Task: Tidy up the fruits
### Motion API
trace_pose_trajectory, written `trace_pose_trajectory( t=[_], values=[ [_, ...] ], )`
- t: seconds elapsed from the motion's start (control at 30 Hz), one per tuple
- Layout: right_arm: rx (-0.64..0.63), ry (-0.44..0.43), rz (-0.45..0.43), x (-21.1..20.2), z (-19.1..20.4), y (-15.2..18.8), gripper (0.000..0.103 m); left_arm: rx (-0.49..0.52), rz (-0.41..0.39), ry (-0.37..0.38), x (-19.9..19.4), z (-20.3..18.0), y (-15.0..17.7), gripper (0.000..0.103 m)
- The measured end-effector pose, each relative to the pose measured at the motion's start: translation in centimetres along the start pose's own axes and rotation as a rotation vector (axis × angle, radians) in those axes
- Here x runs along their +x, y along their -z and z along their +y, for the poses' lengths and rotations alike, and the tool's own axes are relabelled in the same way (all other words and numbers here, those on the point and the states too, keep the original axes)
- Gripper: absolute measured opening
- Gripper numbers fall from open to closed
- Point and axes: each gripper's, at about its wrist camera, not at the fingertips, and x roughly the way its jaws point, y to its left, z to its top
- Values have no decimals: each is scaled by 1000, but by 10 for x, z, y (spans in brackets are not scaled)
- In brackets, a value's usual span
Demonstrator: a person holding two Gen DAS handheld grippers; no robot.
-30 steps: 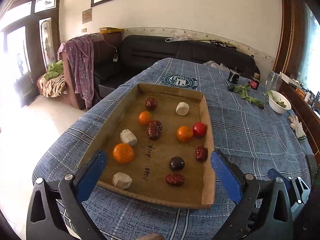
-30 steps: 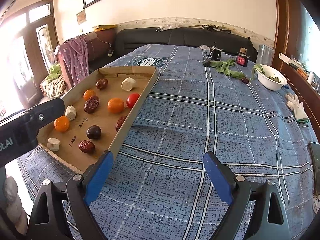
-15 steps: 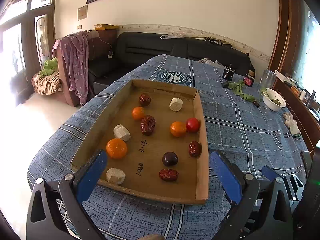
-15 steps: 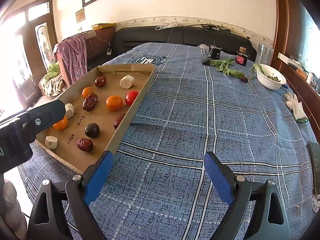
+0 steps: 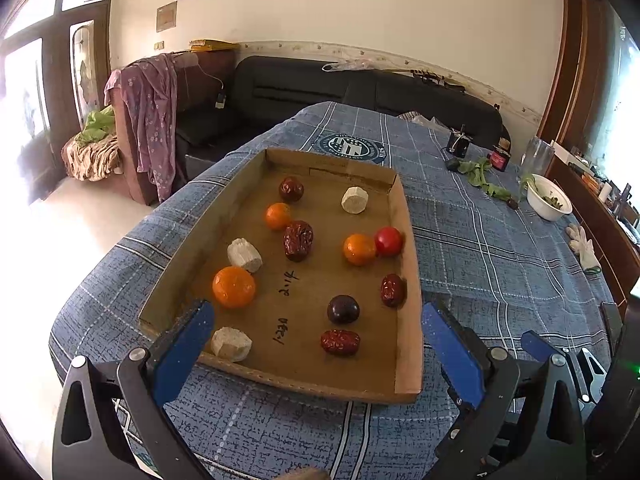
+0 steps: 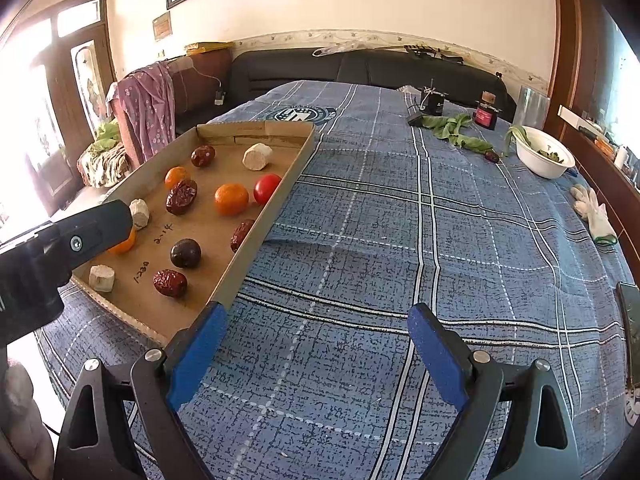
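Oranges, red dates, a red tomato (image 5: 388, 241), a dark plum (image 5: 343, 309) and pale chunks lie scattered in the cardboard tray (image 5: 409, 280) on the blue plaid tablecloth (image 6: 400, 240). The left gripper (image 5: 316, 344) hovers wide-jawed over the tray's near edge; the right gripper (image 6: 316, 340), equally wide and empty, hangs over bare cloth beside it.

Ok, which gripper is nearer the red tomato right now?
Left. The left gripper hovers over the tray's near edge facing the red tomato; the right gripper sits over bare tablecloth beside the tray.

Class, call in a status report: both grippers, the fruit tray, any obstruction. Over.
Left gripper open, empty, over near end of cardboard tray. Right gripper open, empty, above the tablecloth. Fruits loose in tray, none gripped. Nothing blocking.
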Motion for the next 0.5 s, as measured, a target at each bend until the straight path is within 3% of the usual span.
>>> trace_pose_trajectory(
  t=[0.5],
  values=[
    [-12,6,11,4,2,1,95,-17,20,4,7,4,3,103]
  ],
)
